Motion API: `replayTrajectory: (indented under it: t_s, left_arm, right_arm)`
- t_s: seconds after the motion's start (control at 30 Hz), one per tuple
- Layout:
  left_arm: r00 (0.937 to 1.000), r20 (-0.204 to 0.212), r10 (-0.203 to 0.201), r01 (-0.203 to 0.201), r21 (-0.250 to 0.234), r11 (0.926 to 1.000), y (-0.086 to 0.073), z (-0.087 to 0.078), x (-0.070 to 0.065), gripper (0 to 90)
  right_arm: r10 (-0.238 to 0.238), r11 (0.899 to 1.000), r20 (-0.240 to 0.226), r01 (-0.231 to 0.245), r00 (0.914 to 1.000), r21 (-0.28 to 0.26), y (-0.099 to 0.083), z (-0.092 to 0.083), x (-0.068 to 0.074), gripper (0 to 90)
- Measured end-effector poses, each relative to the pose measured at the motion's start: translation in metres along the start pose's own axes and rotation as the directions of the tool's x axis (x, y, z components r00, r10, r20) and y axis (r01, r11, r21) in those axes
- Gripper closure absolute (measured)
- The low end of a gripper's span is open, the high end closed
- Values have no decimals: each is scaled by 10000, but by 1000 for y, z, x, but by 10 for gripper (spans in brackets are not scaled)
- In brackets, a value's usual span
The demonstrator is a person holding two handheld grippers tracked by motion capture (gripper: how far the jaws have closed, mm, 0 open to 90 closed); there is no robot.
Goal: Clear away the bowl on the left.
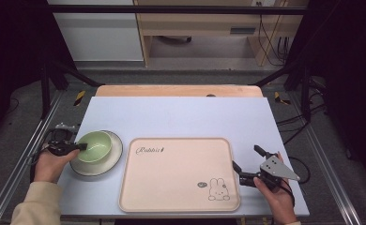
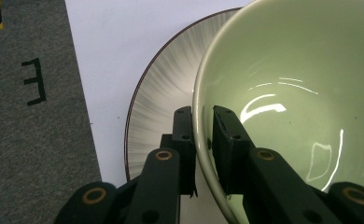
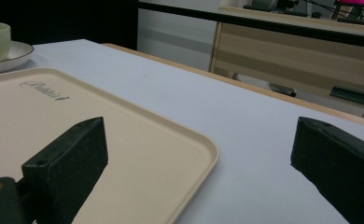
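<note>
Two grippers are at work, and so far one of them has taken hold. Nearest the person, the right gripper (image 1: 248,163) hovers at the right edge of the beige rabbit tray (image 1: 179,201), its jaws spread wide apart with nothing between them; in its own view the tray's corner lies between the two jaws below. The tray's surface is bare. Farther left, the left gripper (image 1: 81,146) has its jaws clamped on the near-left rim of the green bowl (image 1: 96,145), one jaw inside the wall, one outside, as the left gripper view shows. The bowl sits on the striped plate (image 1: 117,154), just beside the tray's left edge on the white table (image 1: 181,117). Judging from this, the grasp is made; lifting the bowl and probably setting it on the tray remain.
</note>
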State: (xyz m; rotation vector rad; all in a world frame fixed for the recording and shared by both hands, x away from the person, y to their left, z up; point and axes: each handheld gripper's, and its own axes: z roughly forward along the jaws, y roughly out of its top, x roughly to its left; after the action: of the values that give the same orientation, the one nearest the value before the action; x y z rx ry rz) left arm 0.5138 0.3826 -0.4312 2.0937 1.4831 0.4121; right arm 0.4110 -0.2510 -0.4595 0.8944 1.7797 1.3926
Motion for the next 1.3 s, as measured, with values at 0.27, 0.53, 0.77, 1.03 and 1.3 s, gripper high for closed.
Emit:
replayTrajectory:
  t_s: [0.27, 0.53, 0.77, 1.03, 1.3]
  left_arm:
    - [9951, 850, -500, 570, -829, 9949, -4, -7, -5, 834]
    - [9908, 918, -996, 1124, -1474, 9827, -6, -17, -2, 829]
    - [9915, 963, -875, 1029, -1689, 9803, -3, -27, -7, 826]
    - [9948, 964, -340, 529, -2004, 9783, 9, -31, -27, 826]
    - [9944, 1057, -30, 265, -2212, 9749, 21, -33, -45, 827]
  right_arm:
    - [-127, 9999, -16, 127, 9999, 83, 0, 1, 0, 41]
    - [-118, 9999, 8, 118, 9999, 91, 0, 1, 0, 41]
    - [-153, 9997, -21, 153, 9999, 166, -2, 3, 1, 41]
    - [-62, 9999, 136, 61, 9999, 122, -3, 4, 2, 45]
    - [-56, 9999, 62, 55, 10000, 102, -3, 5, 2, 45]
